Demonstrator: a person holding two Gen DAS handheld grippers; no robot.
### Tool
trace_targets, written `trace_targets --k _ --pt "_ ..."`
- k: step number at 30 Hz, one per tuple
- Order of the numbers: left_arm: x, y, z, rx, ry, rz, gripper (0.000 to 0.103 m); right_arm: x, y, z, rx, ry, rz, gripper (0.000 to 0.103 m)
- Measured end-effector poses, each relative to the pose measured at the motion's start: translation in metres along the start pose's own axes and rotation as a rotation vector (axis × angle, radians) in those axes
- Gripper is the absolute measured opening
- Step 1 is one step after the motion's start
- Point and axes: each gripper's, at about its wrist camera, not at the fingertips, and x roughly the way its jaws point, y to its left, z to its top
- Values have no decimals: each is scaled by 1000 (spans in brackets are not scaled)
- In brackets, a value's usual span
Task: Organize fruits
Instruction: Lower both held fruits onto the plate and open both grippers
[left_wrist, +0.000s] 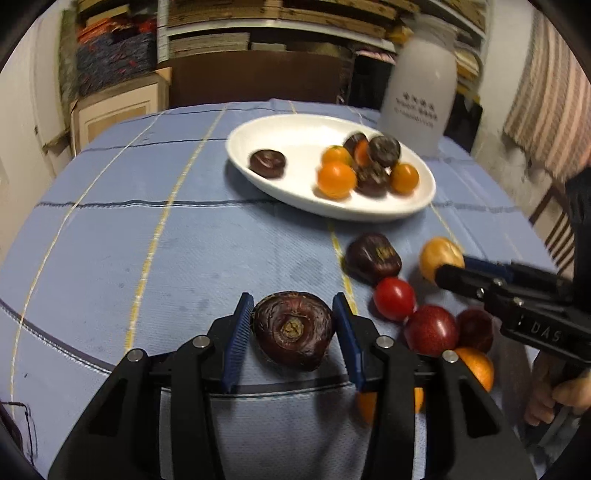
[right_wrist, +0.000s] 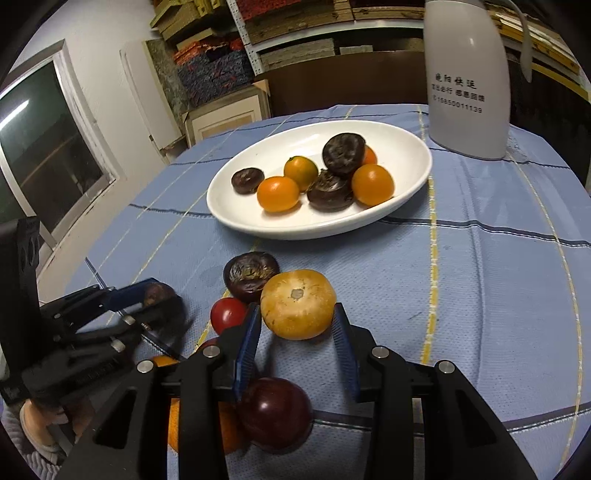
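Left gripper (left_wrist: 293, 314) pinching a dark purple wrinkled fruit (left_wrist: 293, 334), both blue pads against its sides, fruit sitting on the blue checked tablecloth (left_wrist: 147, 258). Right gripper (right_wrist: 295, 321) pinching a yellow-tan round fruit (right_wrist: 298, 304), pads tight on both sides, also at cloth level. Loose pile just beside them: another dark fruit (right_wrist: 250, 275), red cherry tomato (right_wrist: 228, 315), dark red plum (right_wrist: 275, 411), orange fruit (left_wrist: 476, 365) partly hidden under the gripper body. White oval plate (right_wrist: 406, 147) further back holds dark fruits and orange ones. White jug (right_wrist: 465, 77) stands behind the plate
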Motion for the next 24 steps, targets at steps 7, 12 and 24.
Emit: trace_targets --k 7,12,24 --pt "-11 8 14 -37 -50 4 44 -22 -2 7 18 -90 -1 40" --pt "-8 -2 71 -1 -96 38 44 -27 -8 43 17 -133 -43 40" --pt "102 9 169 -37 -35 88 44 52 -1 151 -37 -94 -75 40"
